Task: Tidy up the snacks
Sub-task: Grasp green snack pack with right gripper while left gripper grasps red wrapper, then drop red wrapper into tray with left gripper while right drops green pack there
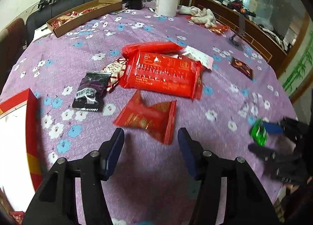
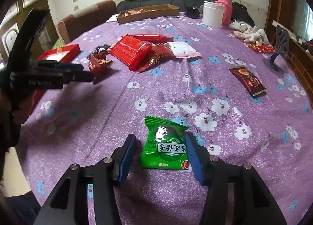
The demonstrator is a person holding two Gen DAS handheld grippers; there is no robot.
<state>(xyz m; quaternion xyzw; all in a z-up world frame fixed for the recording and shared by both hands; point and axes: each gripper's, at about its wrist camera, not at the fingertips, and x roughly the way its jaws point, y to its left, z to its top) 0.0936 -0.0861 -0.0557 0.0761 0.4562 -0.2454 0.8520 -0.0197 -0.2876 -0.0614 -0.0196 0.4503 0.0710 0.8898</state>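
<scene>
A green foil snack packet [image 2: 165,145] with white lettering lies flat on the desk [image 2: 244,166], between the spread fingers of the right gripper [image 2: 160,156]. Its right edge touches the right blue pad; the left pad stands clear of it.

The left gripper [image 1: 150,152] hovers with its fingers spread wide and empty, just short of a small crinkled red packet [image 1: 148,117]. In the right wrist view this packet sits right at the left gripper's fingertips; whether it touches them cannot be told.

Beyond lies a loose pile: a large flat red packet [image 1: 164,72] with gold print, a long red packet [image 1: 152,46] behind it, a white and pink packet [image 1: 197,56], a red and white patterned wrapper [image 1: 115,70] and a black packet [image 1: 91,92]. A dark brown bar wrapper [image 2: 247,80] lies well apart on the right.

The desk is covered by a purple cloth printed with white and blue flowers. At the left edge sits an open red box [image 1: 17,139] with a white interior. At the far side, a long shallow cardboard tray [image 1: 84,17] holds red wrapped snacks. Near it stand a white plastic tub [image 1: 166,3], a bottle in a pink knitted sleeve [image 2: 225,10], pale crumpled cloth [image 1: 201,16] and a dark phone stand [image 2: 277,53]. A dark sofa and white wall lie behind.
</scene>
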